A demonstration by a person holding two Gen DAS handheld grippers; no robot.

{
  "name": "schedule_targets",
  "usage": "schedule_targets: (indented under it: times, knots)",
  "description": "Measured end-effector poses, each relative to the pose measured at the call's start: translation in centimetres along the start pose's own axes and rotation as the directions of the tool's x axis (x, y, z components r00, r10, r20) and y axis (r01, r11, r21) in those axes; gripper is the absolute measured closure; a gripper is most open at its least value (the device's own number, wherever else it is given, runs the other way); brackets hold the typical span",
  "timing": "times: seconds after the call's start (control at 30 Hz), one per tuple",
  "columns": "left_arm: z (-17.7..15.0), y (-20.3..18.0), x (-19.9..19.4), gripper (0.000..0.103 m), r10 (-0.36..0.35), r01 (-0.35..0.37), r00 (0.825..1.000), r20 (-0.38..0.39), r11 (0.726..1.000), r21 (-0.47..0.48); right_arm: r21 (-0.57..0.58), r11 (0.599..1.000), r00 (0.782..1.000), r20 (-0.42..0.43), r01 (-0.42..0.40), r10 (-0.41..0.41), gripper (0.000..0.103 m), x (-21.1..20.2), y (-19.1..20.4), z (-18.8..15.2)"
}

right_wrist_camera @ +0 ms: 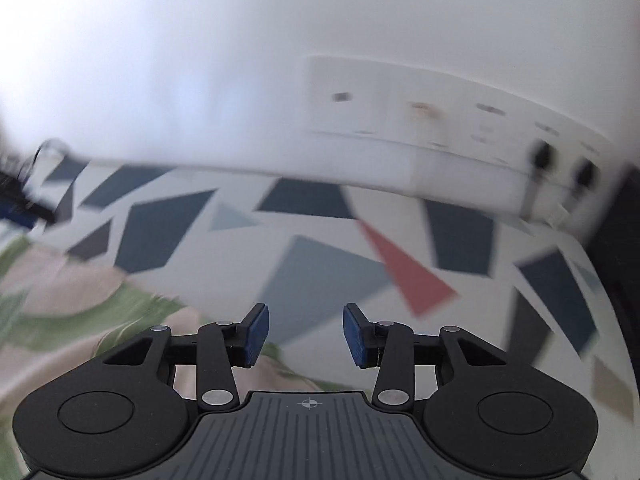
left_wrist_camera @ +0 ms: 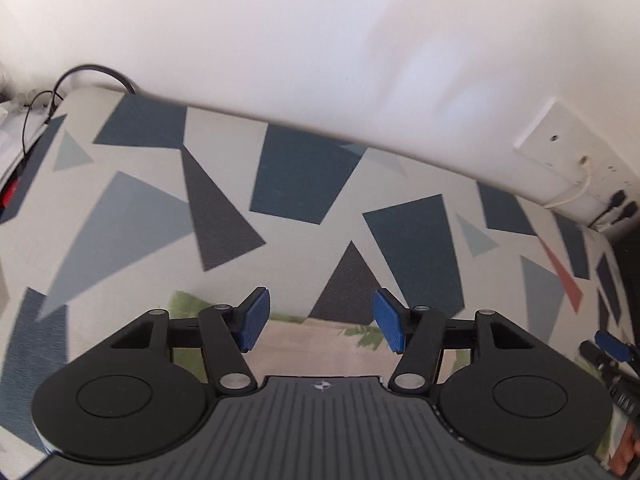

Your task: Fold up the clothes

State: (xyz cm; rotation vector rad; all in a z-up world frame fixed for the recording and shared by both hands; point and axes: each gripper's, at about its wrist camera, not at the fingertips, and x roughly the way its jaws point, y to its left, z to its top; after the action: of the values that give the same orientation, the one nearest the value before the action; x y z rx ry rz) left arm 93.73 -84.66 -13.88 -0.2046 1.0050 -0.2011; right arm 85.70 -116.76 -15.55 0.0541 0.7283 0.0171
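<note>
Left gripper (left_wrist_camera: 320, 324): fingers apart, nothing between the blue pads, poised over the near edge of a beige-and-green garment (left_wrist_camera: 316, 344). Right gripper (right_wrist_camera: 306, 334): fingers apart, empty, with the same garment (right_wrist_camera: 80, 304) lying crumpled to its near left. Beneath: cloth with a geometric pattern (left_wrist_camera: 224, 184). Far: white wall (left_wrist_camera: 320, 40); socket panel (left_wrist_camera: 560, 152) at far right.

A soft cloth garment (left_wrist_camera: 320, 340), beige with green print, is seen lying matt on the patterned cover (left_wrist_camera: 296, 184), which looks finely woven. The pads (left_wrist_camera: 256, 320) are ribbed blue plastic; the wall (left_wrist_camera: 320, 40) is smooth and matt.
</note>
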Motion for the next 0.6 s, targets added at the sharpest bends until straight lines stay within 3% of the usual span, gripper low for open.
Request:
schedule_targets:
  times: [0.17,0.33,0.47,0.6]
  knots:
    - [-2.7,5.1,-5.5,0.042,-0.08,0.08,0.996,-0.041,0.997,-0.016,0.25,0.966,0.997,0.037,0.063,-0.074,0.065,-7.4,-6.0,-2.7]
    - [-7.9,9.2,-9.1,0.041,-0.118,0.114,0.985,-0.123,0.993,-0.045,0.338,0.932,0.991,-0.013,0.133,-0.137,0.065,-13.1,-8.1,-7.1]
    - [-12.6,9.8,-10.4,0.041,-0.126,0.126,0.975,-0.186,0.992,-0.012,0.344,0.929,0.991,-0.038,0.136,-0.131,0.064,-14.1,-7.6,-9.2]
    - [-15.7,8.2,-10.3,0.041,-0.12,0.132,0.97,-0.213,0.99,0.042,0.276,0.957,0.996,-0.04,0.083,-0.075,0.064,-11.1,-4.2,-7.9]
